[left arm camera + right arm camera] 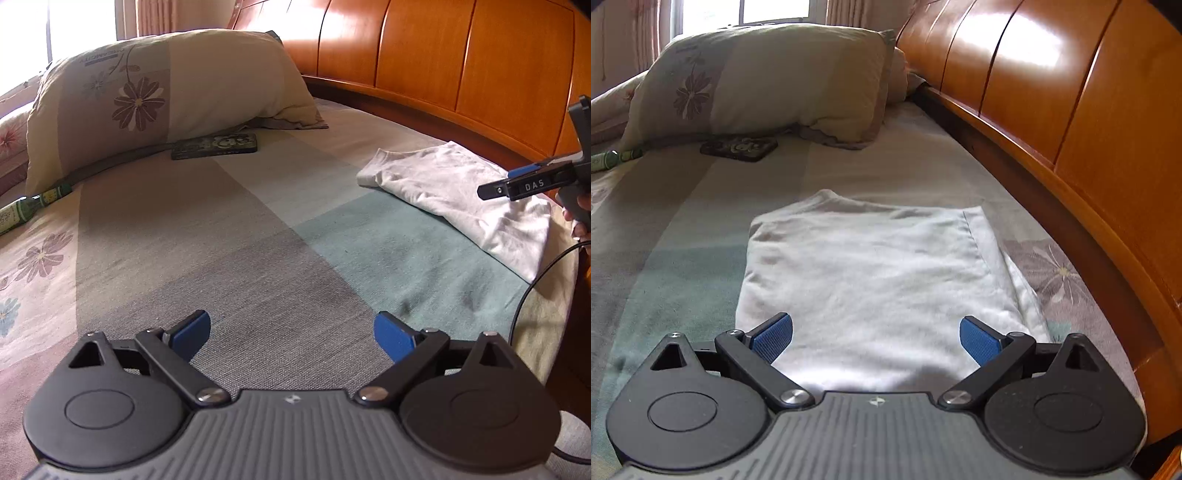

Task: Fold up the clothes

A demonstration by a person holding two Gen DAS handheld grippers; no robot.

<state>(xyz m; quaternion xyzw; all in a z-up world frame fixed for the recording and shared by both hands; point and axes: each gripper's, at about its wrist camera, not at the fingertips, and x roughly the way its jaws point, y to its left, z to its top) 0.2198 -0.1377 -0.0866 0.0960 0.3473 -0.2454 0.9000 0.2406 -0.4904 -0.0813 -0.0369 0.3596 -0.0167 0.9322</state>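
White garment [871,280], orange-brown headboard [1071,92] — cream flowered pillow [162,96], grey-teal checked bedsheet [221,236]

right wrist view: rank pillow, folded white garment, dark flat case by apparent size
1. folded white garment: fills most of the frame, but it lies nearest the camera.
2. pillow: looks close to the garment in area; being farther off, the order of these two is unsure.
3. dark flat case: plainly the smallest.
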